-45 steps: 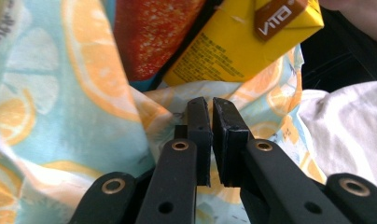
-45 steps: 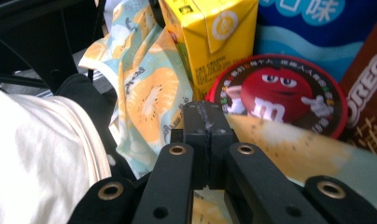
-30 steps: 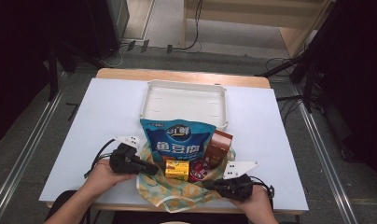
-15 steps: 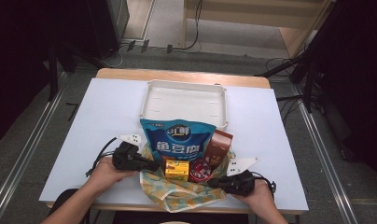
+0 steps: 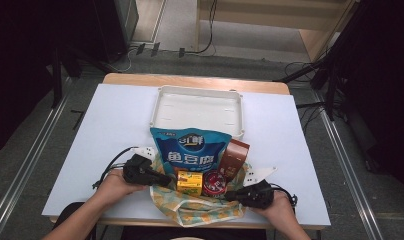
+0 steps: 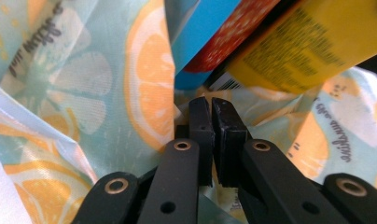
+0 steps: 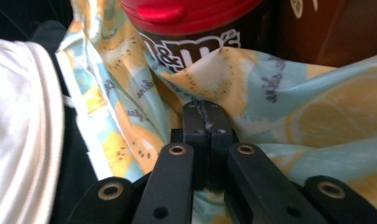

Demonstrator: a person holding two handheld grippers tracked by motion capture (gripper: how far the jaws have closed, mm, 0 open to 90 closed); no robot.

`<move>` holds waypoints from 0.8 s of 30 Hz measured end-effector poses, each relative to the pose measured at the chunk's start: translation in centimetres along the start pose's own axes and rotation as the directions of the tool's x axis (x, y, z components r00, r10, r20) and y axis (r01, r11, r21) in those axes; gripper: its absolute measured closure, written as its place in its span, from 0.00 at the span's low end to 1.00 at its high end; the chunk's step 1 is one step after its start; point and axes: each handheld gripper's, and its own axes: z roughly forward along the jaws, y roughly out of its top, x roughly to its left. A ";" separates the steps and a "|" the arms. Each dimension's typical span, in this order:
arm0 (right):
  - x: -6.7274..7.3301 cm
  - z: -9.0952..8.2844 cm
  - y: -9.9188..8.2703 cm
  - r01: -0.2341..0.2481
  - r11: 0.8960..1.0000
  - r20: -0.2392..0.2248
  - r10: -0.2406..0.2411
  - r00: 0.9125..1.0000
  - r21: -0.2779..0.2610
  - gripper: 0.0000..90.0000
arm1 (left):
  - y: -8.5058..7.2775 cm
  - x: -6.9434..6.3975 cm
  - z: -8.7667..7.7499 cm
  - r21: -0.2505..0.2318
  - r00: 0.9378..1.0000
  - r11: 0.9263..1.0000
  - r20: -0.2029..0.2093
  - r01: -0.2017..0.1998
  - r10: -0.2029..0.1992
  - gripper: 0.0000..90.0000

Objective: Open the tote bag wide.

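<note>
While the fruit-print bag (image 5: 197,207) lies at the near edge of the bench (image 5: 115,125) with snacks on it, my left hand-held gripper (image 5: 166,180) pinches its cloth beside the yellow box (image 5: 189,181), and my right hand-held gripper (image 5: 231,196) pinches the cloth below the red-lidded tub (image 5: 216,183).

A lab: rails (image 5: 20,165) and floor cables (image 5: 205,47) surround the table (image 5: 115,125).

- The red-lidded candy tub (image 7: 196,18) is cut off by the top edge in the right gripper view.
- The yellow box (image 6: 312,42) runs past the edge; its print is blurred.
- The fruit-print cloth (image 5: 200,210) lies partly hidden under the snacks.
</note>
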 end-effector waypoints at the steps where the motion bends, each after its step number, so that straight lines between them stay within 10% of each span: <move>1: 0.1 -0.2 0.1 0.003 1.000 0.002 -0.003 1.000 -0.006 1.00 | 0.0 -0.2 -0.2 -0.013 1.000 1.000 -0.007 -0.010 0.010 0.97; 12: 1.7 -4.3 1.6 -0.020 0.994 0.021 0.022 1.000 -0.108 1.00 | 0.4 -1.1 -2.6 -0.126 0.999 0.991 0.012 0.036 -0.035 1.00; 24: 0.8 -6.9 2.6 -0.043 0.987 0.071 0.055 0.996 -0.152 1.00 | 0.9 -1.6 -3.8 -0.128 0.999 0.991 -0.033 0.024 -0.029 1.00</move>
